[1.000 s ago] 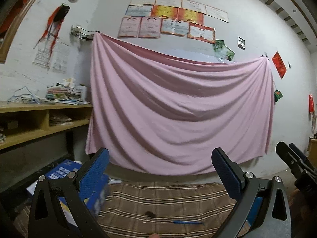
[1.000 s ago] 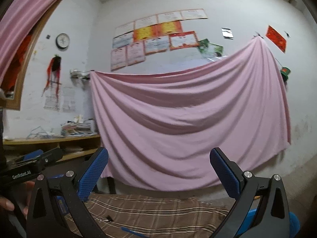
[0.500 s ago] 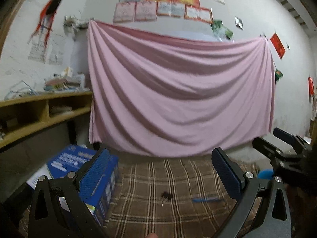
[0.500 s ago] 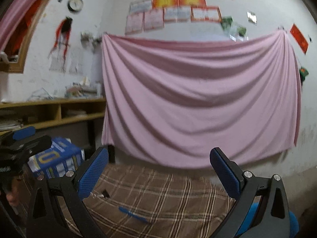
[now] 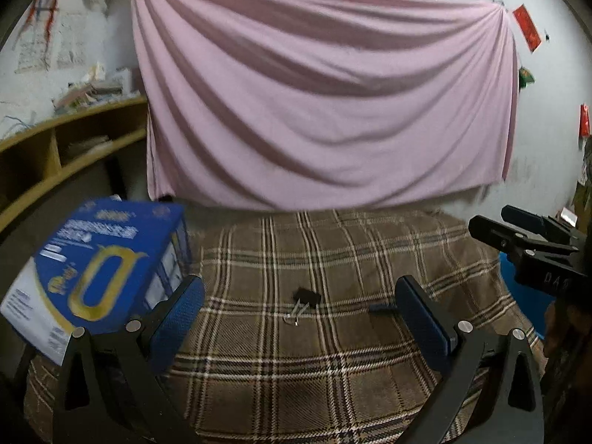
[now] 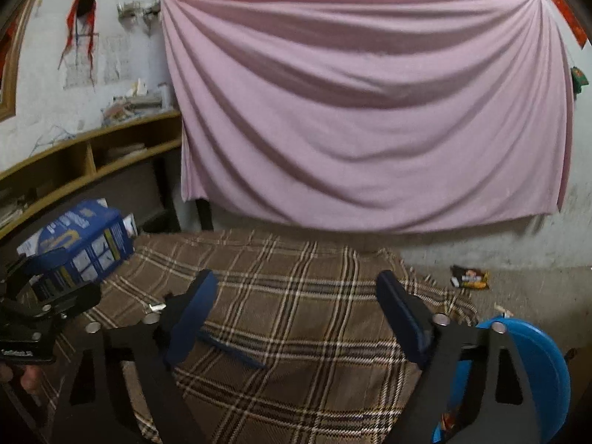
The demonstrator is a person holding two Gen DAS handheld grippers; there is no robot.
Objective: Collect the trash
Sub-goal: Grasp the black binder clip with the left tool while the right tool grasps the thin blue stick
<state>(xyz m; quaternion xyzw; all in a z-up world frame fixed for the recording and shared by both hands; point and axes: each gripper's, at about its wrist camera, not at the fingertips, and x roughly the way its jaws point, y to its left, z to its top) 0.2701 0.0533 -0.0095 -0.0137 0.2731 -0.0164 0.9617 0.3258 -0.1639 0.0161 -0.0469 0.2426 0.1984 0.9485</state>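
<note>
A brown plaid cloth (image 5: pixel 296 351) covers the table. On it lie a black binder clip (image 5: pixel 305 301) and a blue pen (image 6: pixel 233 351); the pen's end shows in the left wrist view (image 5: pixel 381 309) beside my finger. My left gripper (image 5: pixel 299 322) is open and empty, above the cloth near the clip. My right gripper (image 6: pixel 296 318) is open and empty, above the pen. A blue bin (image 6: pixel 544 366) stands at the table's right edge. A dark snack wrapper (image 6: pixel 469 277) lies on the floor to the right.
A blue carton (image 5: pixel 100 266) stands at the table's left side. A pink sheet (image 5: pixel 322 103) hangs on the wall behind. A wooden shelf (image 5: pixel 63 148) runs along the left wall. The right gripper shows at the right of the left wrist view (image 5: pixel 532 244).
Both grippers have tilted downward and moved closer to the table. The cloth, clip and pen now fill more of each view. Both stay open.
</note>
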